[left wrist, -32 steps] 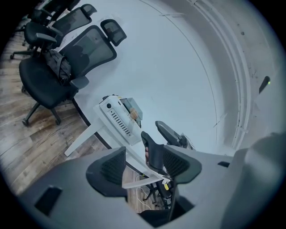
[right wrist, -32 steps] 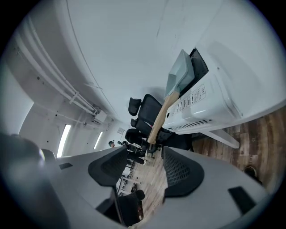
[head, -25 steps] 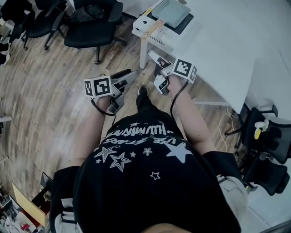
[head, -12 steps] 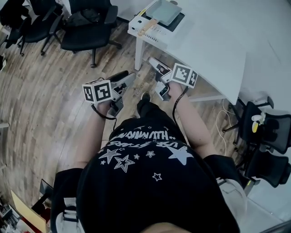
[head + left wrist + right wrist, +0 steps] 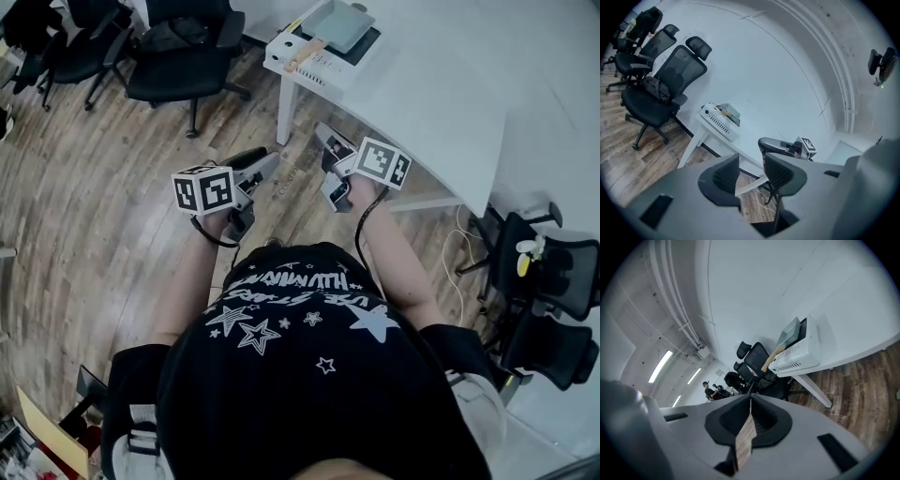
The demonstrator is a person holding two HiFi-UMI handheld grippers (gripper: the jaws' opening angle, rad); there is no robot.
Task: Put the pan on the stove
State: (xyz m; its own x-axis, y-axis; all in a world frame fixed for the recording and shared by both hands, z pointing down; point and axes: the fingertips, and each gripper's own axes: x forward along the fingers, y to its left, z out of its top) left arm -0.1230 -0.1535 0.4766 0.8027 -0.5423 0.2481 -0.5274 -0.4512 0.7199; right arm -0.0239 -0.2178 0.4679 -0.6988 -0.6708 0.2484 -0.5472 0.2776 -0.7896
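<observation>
A grey square pan [image 5: 339, 21] with a wooden handle lies on top of the white stove [image 5: 317, 58], at the near corner of the white table [image 5: 441, 94]. The pan [image 5: 728, 111] and stove [image 5: 719, 124] also show in the left gripper view, and the pan [image 5: 790, 330] and stove [image 5: 799, 357] in the right gripper view. My left gripper [image 5: 268, 161] hangs over the wooden floor short of the table. Its jaws have just been closing, a gap still shows, and nothing is between them. My right gripper [image 5: 326, 139] is beside the table leg, shut and empty.
Black office chairs [image 5: 178, 52] stand on the wood floor at the upper left. More chairs [image 5: 553, 281] and cables are at the right, beside the table. In the right gripper view a person [image 5: 708, 391] stands far off among chairs.
Both hands have crept a little toward the table corner. The shoe seen between the grippers earlier is out of sight now.
</observation>
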